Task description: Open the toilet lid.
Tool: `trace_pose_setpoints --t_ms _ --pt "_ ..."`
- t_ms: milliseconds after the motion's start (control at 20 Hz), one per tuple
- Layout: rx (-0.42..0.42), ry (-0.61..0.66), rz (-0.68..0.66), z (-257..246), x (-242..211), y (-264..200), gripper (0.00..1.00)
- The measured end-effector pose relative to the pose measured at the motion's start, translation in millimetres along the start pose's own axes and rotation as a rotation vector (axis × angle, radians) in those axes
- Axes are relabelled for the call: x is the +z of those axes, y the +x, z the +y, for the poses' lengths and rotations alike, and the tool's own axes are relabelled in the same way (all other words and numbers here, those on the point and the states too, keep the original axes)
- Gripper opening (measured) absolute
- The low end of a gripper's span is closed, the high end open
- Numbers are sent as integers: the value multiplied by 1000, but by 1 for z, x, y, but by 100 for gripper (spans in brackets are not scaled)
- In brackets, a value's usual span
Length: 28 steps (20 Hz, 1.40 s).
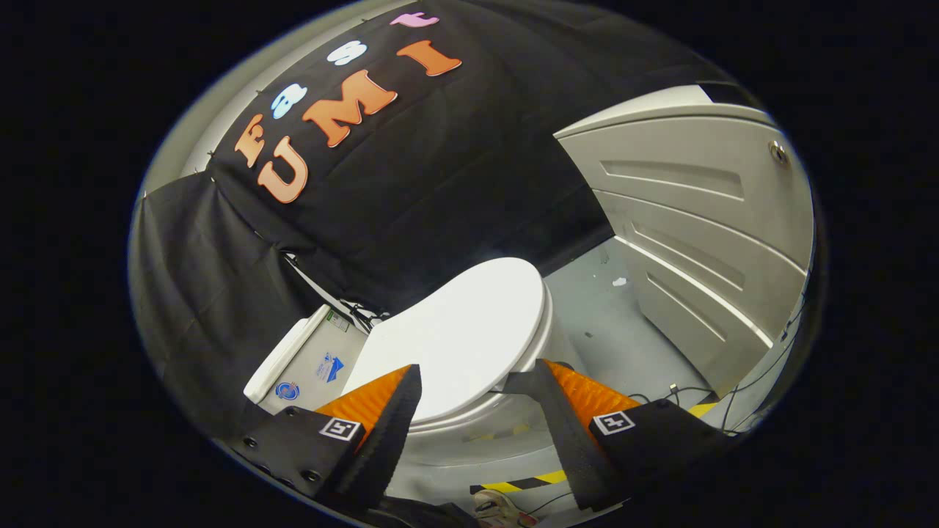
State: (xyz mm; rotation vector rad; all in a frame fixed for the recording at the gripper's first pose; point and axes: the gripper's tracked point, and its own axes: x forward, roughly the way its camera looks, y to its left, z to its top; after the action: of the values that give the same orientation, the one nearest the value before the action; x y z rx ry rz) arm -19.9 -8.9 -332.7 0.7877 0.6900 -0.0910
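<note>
Tool point(463, 381) is sitting in the lower part of the frame with its two fingers point(381, 414) spread well apart, gripping nothing. The near edge of the toilet lid point(458, 334) is lying in the gap between the fingertips; whether either finger is touching it cannot be told. The lid is lying flat and closed on the toilet bowl point(469, 433), whose white front is showing just below the lid rim, between the two fingers.

Below the bowl, at lower centre, a yellow-and-black striped tape strip point(524, 482) is running across the floor point(609, 315), and a shoe point(495, 507) is showing at the bottom edge, under the tool.

At lower left, beyond the left finger, the toilet tank point(308, 359) is standing against the cloth wall, carrying some stickers on its side; thin cables point(359, 314) are hanging just above it.

To the right of the lid, the grey floor is stretching toward centre right, with a small white scrap point(620, 281) lying on it. More cables point(733, 400) are trailing over the floor at lower right, beyond the right finger.

Farther off, a white panelled door point(697, 220) is filling the right side of the frame. Black cloth wall point(440, 169) is hanging behind the toilet, across the upper left and centre.
</note>
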Motion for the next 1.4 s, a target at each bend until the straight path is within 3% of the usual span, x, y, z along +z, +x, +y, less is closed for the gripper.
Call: trace_pose_setpoints --t_ms 200,550,750,1050,1350,1400 --pt "57 115 49 -1 -8 11 99" --pt "25 218 91 -27 -25 17 99" --pt "49 383 47 -36 -16 19 99" --pt "-23 552 -28 -82 5 32 98" --pt "0 538 -21 -77 -5 57 93" --pt "9 565 -44 -75 0 58 86"
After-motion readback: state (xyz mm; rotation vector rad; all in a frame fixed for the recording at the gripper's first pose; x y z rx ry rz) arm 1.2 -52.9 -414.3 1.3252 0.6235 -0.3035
